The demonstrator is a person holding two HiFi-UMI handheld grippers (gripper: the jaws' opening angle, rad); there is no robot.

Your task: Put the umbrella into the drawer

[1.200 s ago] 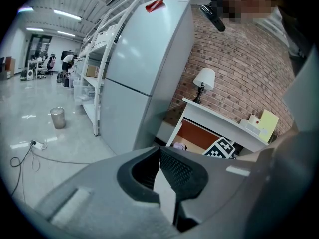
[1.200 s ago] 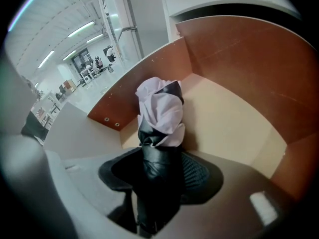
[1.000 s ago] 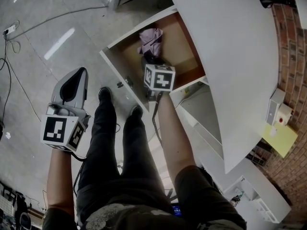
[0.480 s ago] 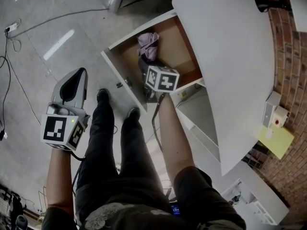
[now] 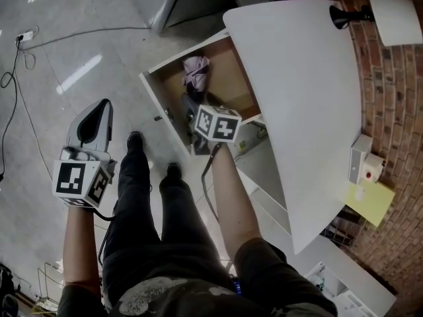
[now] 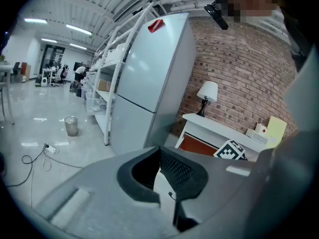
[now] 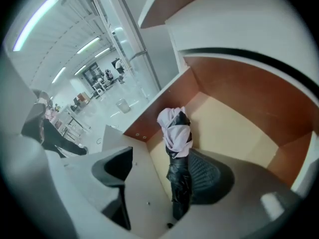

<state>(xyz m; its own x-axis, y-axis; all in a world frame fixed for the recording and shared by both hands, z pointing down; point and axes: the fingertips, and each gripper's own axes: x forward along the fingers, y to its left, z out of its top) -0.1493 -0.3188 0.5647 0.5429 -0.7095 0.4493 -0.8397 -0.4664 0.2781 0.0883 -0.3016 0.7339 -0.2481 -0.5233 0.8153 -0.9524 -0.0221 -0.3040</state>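
Observation:
The folded umbrella [image 5: 194,72], pink fabric at one end and black at the other, lies in the open brown-bottomed drawer [image 5: 156,95] under the white desk. In the right gripper view the umbrella [image 7: 175,133] rests on the drawer floor. It shows between the jaws of my right gripper [image 7: 167,172], which are opening and do not press on it. In the head view my right gripper [image 5: 198,114] hangs over the drawer's near end. My left gripper [image 5: 99,114] is held out over the floor at the left, jaws together and empty; the left gripper view shows the same [image 6: 160,156].
The white desk top [image 5: 297,78] overhangs the drawer's right side, with a lamp [image 5: 377,8] and brick wall behind. The person's legs [image 5: 152,197] stand just before the drawer front. A cable [image 5: 20,51] lies on the floor at the left. A tall fridge [image 6: 149,78] stands ahead.
My right gripper has lifted up off the umbrella, which stays lying in the drawer. The left gripper has risen a little.

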